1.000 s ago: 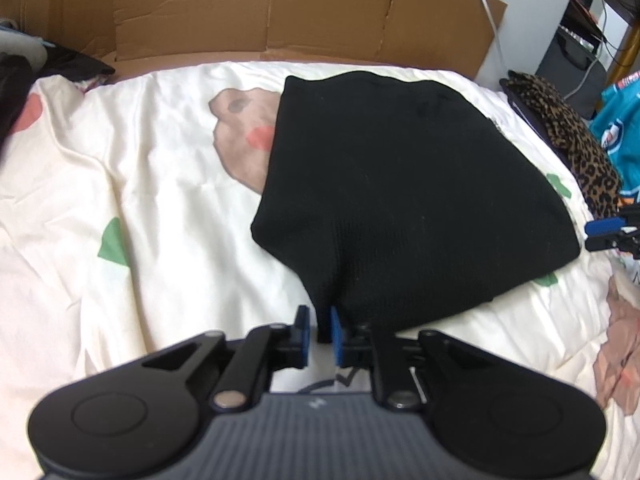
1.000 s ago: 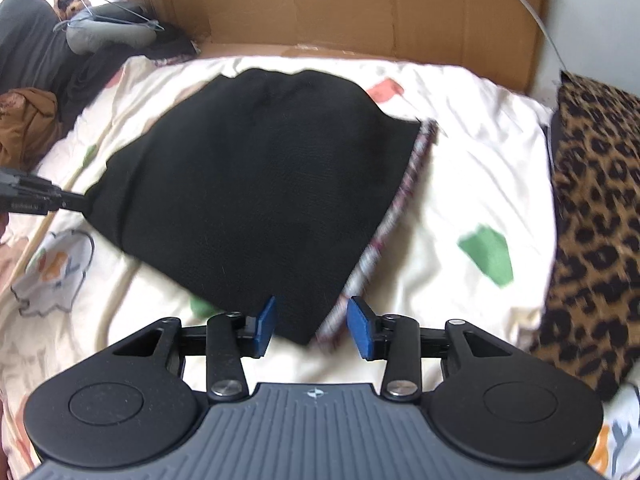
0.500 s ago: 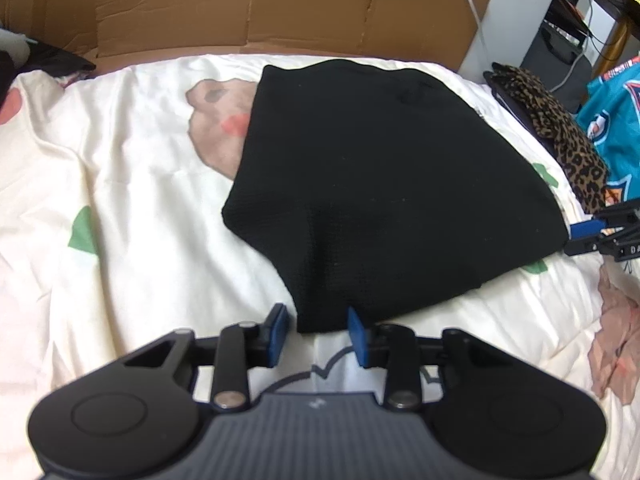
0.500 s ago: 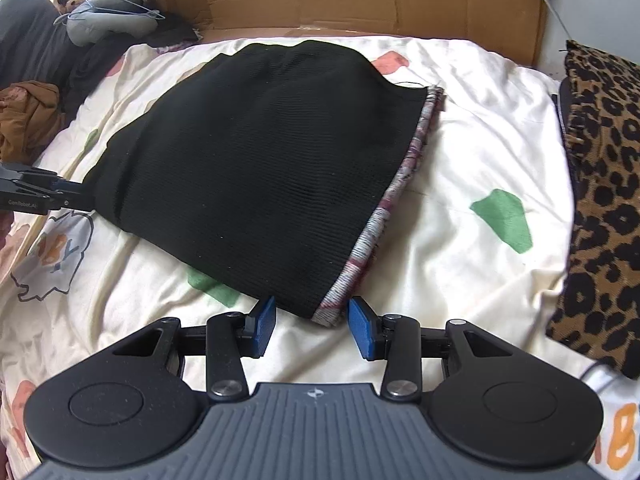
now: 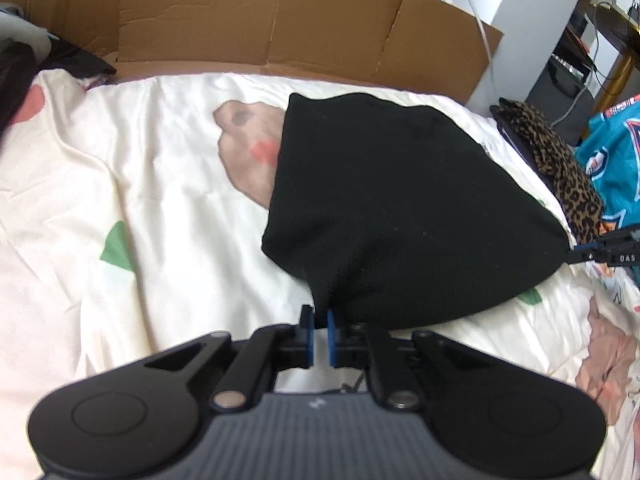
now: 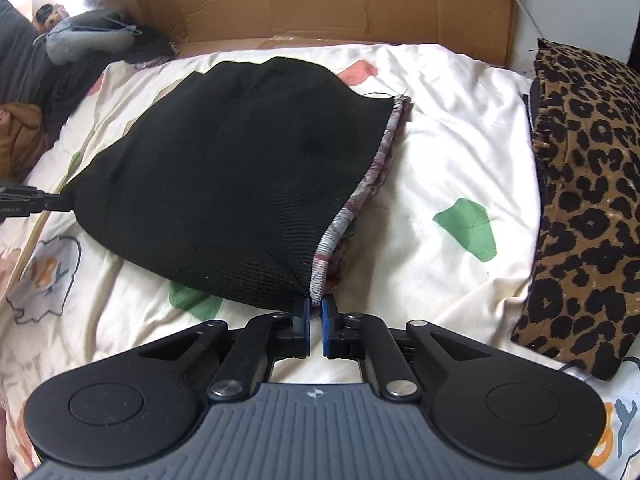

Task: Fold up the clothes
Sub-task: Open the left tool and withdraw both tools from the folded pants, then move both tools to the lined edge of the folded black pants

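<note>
A black knit garment (image 5: 400, 208) with a grey-and-maroon checked edge (image 6: 360, 196) lies folded on the cream patterned bedspread (image 5: 160, 200). My left gripper (image 5: 319, 322) is shut on its near left corner, and the cloth rises slightly into the blue pads. In the right wrist view my right gripper (image 6: 315, 310) is shut on the near right corner, where the checked edge meets the black cloth. Each gripper also shows in the other view: the right gripper (image 5: 600, 254) at the garment's right tip, the left gripper (image 6: 32, 202) at its left tip.
A cardboard wall (image 5: 260, 20) runs along the far side of the bed. A leopard-print cloth (image 6: 588, 200) lies along the right edge, with a teal jersey (image 5: 612, 152) beyond it. Dark and grey clothes (image 6: 80, 44) and a brown garment (image 6: 16, 132) are piled at the far left.
Half a second ago both grippers stood open around the garment's near corners. Both have now shut on those corners, and the near edge is pulled up a little.
</note>
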{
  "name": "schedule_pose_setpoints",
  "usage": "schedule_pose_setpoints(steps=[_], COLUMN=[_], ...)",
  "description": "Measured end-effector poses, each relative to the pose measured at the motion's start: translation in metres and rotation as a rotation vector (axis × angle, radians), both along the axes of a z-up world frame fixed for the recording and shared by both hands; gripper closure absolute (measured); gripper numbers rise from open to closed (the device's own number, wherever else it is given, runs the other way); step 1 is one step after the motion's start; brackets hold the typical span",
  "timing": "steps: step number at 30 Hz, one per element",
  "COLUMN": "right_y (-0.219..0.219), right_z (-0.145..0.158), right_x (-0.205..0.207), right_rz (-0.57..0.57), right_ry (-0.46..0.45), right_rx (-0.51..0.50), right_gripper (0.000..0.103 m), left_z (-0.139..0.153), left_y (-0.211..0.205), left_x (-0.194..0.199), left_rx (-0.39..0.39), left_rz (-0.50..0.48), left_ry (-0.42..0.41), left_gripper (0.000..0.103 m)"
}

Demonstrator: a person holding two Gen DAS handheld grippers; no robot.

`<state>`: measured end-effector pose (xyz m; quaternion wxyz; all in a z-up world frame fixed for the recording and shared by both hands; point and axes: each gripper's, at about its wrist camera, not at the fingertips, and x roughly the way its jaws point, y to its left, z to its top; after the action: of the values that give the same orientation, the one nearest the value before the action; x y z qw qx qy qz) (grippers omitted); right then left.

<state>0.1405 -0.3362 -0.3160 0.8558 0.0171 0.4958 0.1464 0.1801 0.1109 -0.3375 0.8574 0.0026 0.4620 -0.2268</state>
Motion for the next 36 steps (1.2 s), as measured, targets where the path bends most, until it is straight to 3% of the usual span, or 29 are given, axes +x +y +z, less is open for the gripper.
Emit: schedule_pose_setpoints(steps=[4, 8, 15, 18, 22, 27, 29, 32, 36], right_y=[-0.001, -0.009, -0.024, -0.020, -0.005, 0.017, 0.023, 0.019, 0.011], right_z=[-0.006, -0.006, 0.014, 0.022, 0.022, 0.011, 0.002, -0.003, -0.009], right_x=[0.000, -0.006, -0.008, -0.004, 0.000, 0.003, 0.004, 0.007, 0.011], right_rz=[0.000, -0.031, -0.060, -0.046, -0.009, 0.058, 0.078, 0.074, 0.063], right_ry=[0.038, 0.050, -0.019, -0.048, -0.066, -0.055, -0.048, -0.049, -0.054], right_rx=[0.003, -0.004, -0.001, 0.005, -0.005, -0.046, -0.084, -0.097, -0.108], right_gripper=[0.098, 0.096, 0.093, 0.092, 0.080, 0.080, 0.078, 0.072, 0.061], left_z=[-0.012, -0.011, 0.014, 0.024, 0.027, 0.015, 0.006, -0.008, -0.014], left_y=[-0.008, 0.004, 0.019, 0.008, -0.023, -0.065, -0.076, -0.082, -0.074], left_x=[-0.007, -0.009, -0.004, -0.002, -0.002, -0.004, -0.003, 0.002, 0.009], left_rx=[0.057, 0.062, 0.060, 0.039, 0.036, 0.052, 0.081, 0.133, 0.133], left_rz=[-0.040, -0.010, 0.058, 0.036, -0.042, -0.131, -0.157, -0.181, -0.163], left_ry=[0.039, 0.054, -0.023, -0.050, -0.084, -0.088, -0.097, -0.106, -0.095], left_gripper=[0.095, 0.095, 0.094, 0.090, 0.083, 0.078, 0.068, 0.064, 0.062])
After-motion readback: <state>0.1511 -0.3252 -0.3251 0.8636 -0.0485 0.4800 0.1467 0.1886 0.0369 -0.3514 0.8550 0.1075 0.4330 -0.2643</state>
